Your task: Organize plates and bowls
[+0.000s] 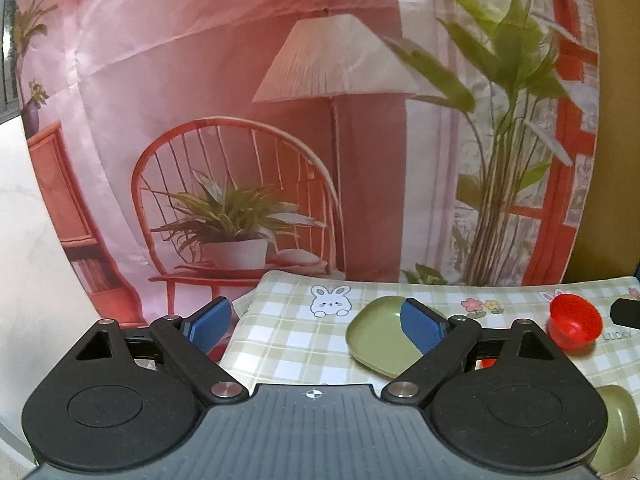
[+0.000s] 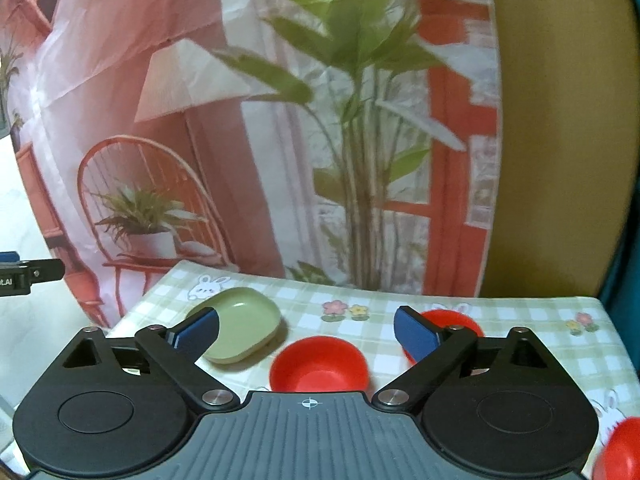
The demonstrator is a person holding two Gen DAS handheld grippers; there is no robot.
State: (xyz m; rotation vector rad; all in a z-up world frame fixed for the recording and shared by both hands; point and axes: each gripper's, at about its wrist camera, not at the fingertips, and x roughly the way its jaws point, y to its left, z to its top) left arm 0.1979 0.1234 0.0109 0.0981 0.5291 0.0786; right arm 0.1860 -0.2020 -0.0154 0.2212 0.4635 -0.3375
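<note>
Checked tablecloth [image 2: 360, 344] with rabbits was spread before a printed backdrop [image 2: 200, 120]. Left gripper [image 1: 320, 322] was held wide, nothing between its pads, green plate [image 1: 376, 336] seen at its two o'clock. Right gripper [image 2: 306, 330] was spread wide too, nothing gripped; red bowl [image 2: 318, 364] sat at six o'clock beneath the gap.

Printed pink room backdrop [image 1: 200, 80], checked bunny tablecloth [image 2: 520, 328], ochre wall [image 2: 560, 120]
</note>
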